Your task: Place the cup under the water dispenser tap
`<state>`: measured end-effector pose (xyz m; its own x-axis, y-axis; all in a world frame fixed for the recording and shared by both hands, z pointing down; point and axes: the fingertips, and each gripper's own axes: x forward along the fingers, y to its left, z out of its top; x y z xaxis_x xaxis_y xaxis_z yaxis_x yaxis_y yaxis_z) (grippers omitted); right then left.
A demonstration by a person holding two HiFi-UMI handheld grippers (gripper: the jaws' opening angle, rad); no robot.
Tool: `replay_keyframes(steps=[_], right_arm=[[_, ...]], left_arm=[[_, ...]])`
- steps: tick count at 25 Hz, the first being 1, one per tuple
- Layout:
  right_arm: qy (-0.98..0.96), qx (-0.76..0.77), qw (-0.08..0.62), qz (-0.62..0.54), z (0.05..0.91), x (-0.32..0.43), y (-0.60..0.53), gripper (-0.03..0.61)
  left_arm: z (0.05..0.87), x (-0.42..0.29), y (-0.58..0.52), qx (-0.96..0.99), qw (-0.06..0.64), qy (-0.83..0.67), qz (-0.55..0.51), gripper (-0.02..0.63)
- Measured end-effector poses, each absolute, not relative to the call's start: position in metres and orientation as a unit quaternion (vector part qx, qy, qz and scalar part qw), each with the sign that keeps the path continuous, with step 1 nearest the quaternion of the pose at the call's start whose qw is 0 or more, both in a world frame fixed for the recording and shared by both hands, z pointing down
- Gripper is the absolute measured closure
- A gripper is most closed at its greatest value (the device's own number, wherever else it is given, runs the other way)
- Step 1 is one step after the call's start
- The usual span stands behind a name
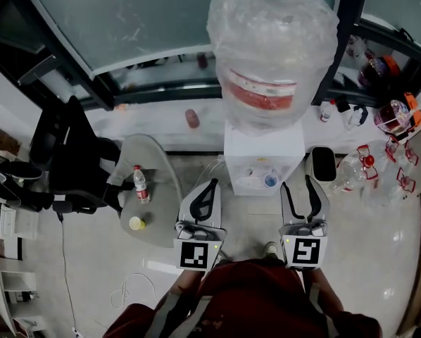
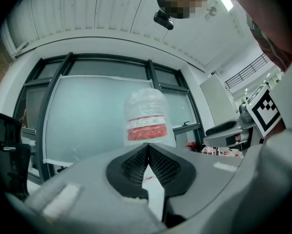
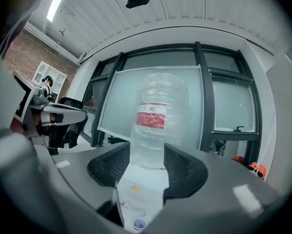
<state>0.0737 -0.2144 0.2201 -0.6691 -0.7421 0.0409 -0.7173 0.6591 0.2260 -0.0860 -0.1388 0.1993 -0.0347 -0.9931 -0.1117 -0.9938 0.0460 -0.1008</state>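
Pale floor w/ water dispenser

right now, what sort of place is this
Probably an office or lab corner, not a home: a white water dispenser with a big wrapped bottle stands against tall windows, and a black office chair sits nearby.

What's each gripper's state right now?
Left gripper: closed, holding nothing.
Right gripper: open, holding nothing.
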Motion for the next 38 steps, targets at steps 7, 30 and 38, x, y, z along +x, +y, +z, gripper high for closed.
replay_keyframes(steps=[7, 30, 38], right_arm=[[-0.911, 0.4, 0.029, -0.094, 0.205, 0.07, -0.212, 0.548], [-0.908, 0.412, 0.023, -0.075, 0.206, 0.108, -0.222, 0.577], [-0.91, 0.408, 0.015, -0.072, 0.206, 0.115, -0.223, 0.577]], left_arm=[[0.198, -0.082, -0.145, -0.693, 0.076, 0.717, 0.01, 0.617], [0.192, -0.055, -0.144, -0.69, 0.087, 0.719, 0.0, 0.617], [0.194, -0.047, -0.142, -0.687, 0.084, 0.722, -0.01, 0.617]])
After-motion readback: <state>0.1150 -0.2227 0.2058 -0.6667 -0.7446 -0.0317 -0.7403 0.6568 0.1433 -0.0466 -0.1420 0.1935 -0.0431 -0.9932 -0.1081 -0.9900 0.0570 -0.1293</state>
